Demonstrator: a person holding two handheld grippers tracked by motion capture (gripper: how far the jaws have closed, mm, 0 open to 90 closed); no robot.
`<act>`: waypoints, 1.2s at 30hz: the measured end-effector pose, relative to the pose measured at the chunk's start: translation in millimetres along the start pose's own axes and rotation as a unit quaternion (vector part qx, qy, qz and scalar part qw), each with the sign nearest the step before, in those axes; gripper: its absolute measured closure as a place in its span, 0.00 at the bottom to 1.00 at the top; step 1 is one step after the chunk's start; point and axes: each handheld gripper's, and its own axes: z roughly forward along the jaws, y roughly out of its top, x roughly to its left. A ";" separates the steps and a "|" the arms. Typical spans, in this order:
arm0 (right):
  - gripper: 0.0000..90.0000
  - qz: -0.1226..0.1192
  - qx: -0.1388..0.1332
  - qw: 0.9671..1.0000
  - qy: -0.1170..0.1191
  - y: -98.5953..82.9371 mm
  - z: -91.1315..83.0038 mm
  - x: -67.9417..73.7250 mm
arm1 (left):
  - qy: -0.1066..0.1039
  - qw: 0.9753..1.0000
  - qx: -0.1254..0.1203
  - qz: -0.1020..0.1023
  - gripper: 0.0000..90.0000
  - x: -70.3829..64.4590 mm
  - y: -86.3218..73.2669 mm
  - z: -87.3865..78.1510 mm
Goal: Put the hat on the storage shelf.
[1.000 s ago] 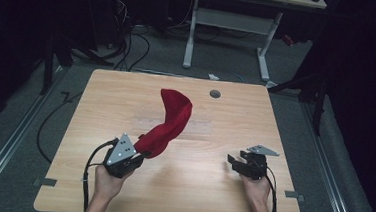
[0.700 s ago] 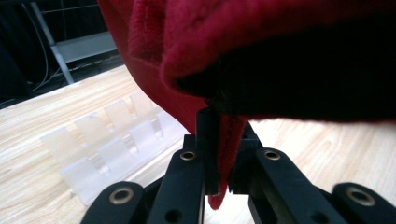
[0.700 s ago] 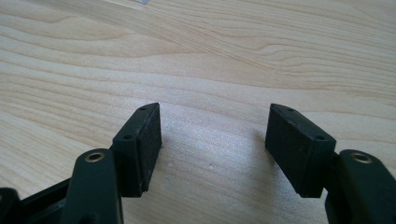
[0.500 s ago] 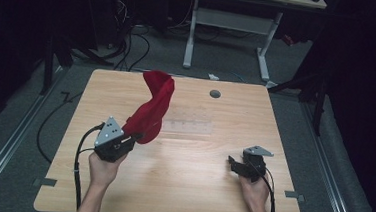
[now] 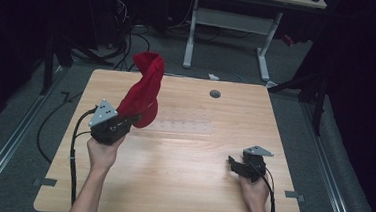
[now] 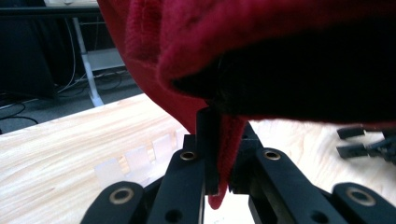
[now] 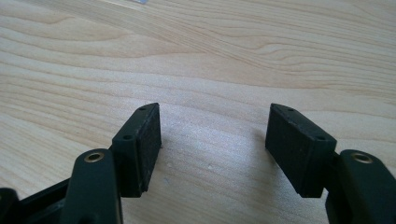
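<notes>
- Over the table's left half, high view: my left gripper [image 5: 125, 119] holds the red cloth [image 5: 144, 88] up in the air. The cloth rises from the jaws as a twisted column, its top end above the table's [image 5: 180, 185] far edge; none of it looks to be lying on the wood.
- Same view: my right gripper [image 5: 233, 163] sits low near the table's right front corner, well apart from the cloth, carrying nothing. A pale strip of clear tape or film [image 5: 184, 125] lies flat mid-table, just right of the cloth's lower bulge.
- Left gripper view: jaws are closed together on a fold of the red cloth [image 6: 224, 140]; a small tip of fabric pokes out below the pinch. The rest drapes over the lens, so I cannot tell how much is gathered.
- Right gripper view: jaws stand wide apart over bare wood, pads [image 7: 148, 140] just above or on the surface; which, I cannot tell.
- Judgement on progress: pick-up and lift are done. Left to do: bring the right gripper to a free edge or corner, spread the cloth out, then lay or fold it. I rate it as early.
</notes>
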 end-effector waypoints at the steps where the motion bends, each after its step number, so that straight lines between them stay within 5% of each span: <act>1: 0.40 0.000 0.000 1.000 0.000 0.0 0.0 0.0 | 0.000 1.000 0.000 0.000 0.95 0.0 0.0 0.0; 15: 0.40 0.000 0.000 1.000 0.000 0.0 0.0 0.1 | 0.021 0.999 -0.029 -0.010 0.95 17.0 10.8 21.5; 36: 0.40 -0.001 0.000 1.000 0.000 0.0 -0.1 0.1 | 0.076 0.997 -0.022 0.009 0.95 48.9 -8.7 25.7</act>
